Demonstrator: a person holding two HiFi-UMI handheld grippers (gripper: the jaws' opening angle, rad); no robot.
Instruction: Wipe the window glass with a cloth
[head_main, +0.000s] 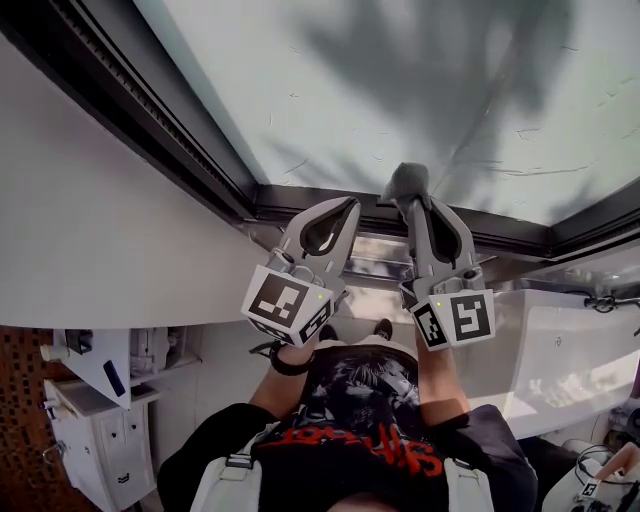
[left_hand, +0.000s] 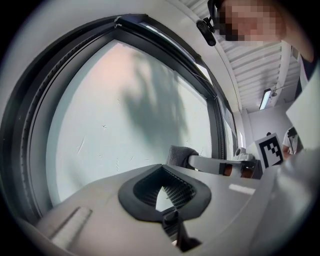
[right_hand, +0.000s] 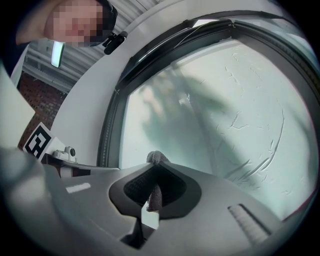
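Observation:
The frosted window glass (head_main: 400, 90) (left_hand: 115, 125) (right_hand: 225, 115) fills the upper part of the head view, with the grippers' shadow on it. My right gripper (head_main: 410, 200) (right_hand: 156, 165) is shut on a grey cloth (head_main: 407, 183) (right_hand: 157, 158). The cloth bunches out past the tips, close to the lower part of the pane. My left gripper (head_main: 345, 207) (left_hand: 162, 167) is shut with nothing in it and points at the glass just left of the right one. In the left gripper view the cloth (left_hand: 181, 155) shows on the right gripper's tip.
A dark window frame (head_main: 180, 140) (left_hand: 30, 120) borders the pane on the left and along the bottom. A white wall (head_main: 80, 230) lies to the left. A white cabinet (head_main: 95, 420) stands lower left and a white tub (head_main: 560, 350) to the right. Fine scratches (right_hand: 250, 120) mark the glass.

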